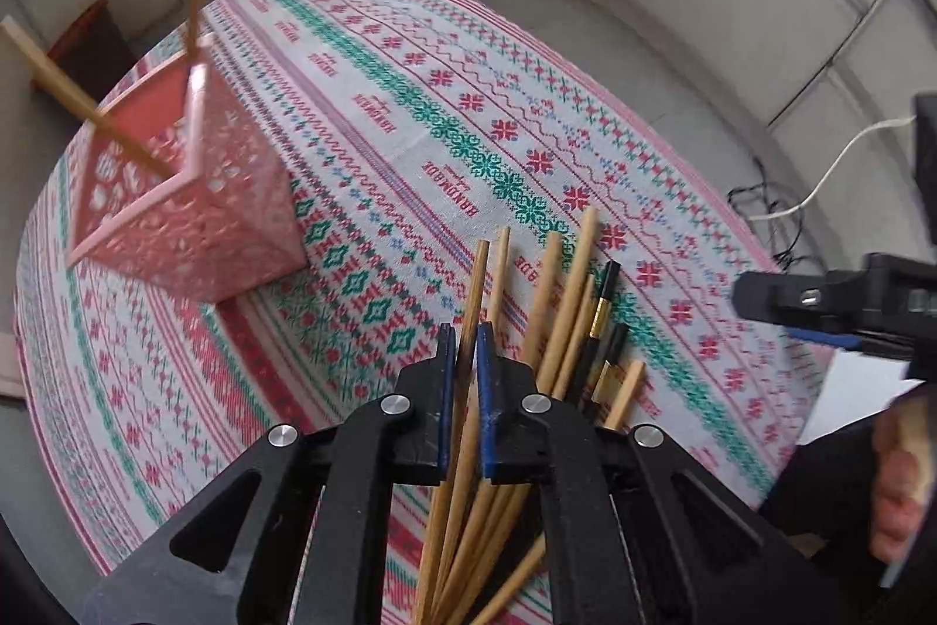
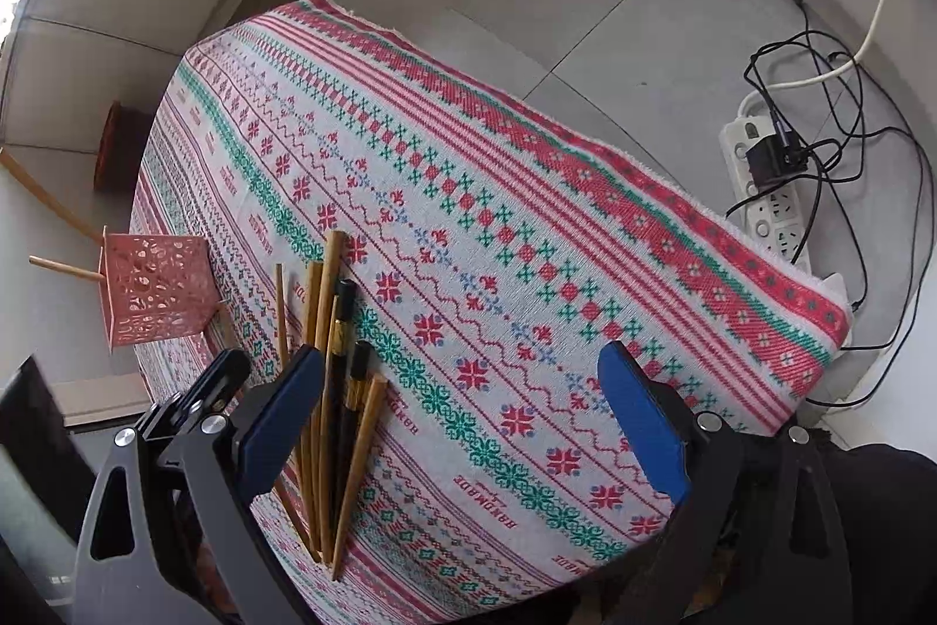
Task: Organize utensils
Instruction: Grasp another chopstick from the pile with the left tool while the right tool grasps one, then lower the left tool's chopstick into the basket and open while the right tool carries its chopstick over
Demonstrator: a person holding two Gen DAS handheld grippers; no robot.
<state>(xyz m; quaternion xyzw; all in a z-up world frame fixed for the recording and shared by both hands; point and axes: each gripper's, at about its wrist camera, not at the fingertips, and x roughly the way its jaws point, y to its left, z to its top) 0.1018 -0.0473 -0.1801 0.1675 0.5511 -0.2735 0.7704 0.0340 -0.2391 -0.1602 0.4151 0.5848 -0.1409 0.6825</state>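
Clamping one chopstick [image 1: 472, 308] between its pads, the left gripper [image 1: 466, 349] has the pink basket [image 1: 193, 215] ahead and to its left; the stick runs lengthwise along the fingers. The right gripper [image 2: 468, 426] hangs wide apart, the pile [image 2: 334, 390] by its left finger. The cloth [image 1: 585, 127] reads "HANDMADE"

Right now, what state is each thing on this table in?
Left gripper: shut on one wooden chopstick.
Right gripper: open, empty.
Pink basket: upright, two chopsticks leaning in it.
Chopstick pile: loose on the tablecloth, wooden and black mixed.
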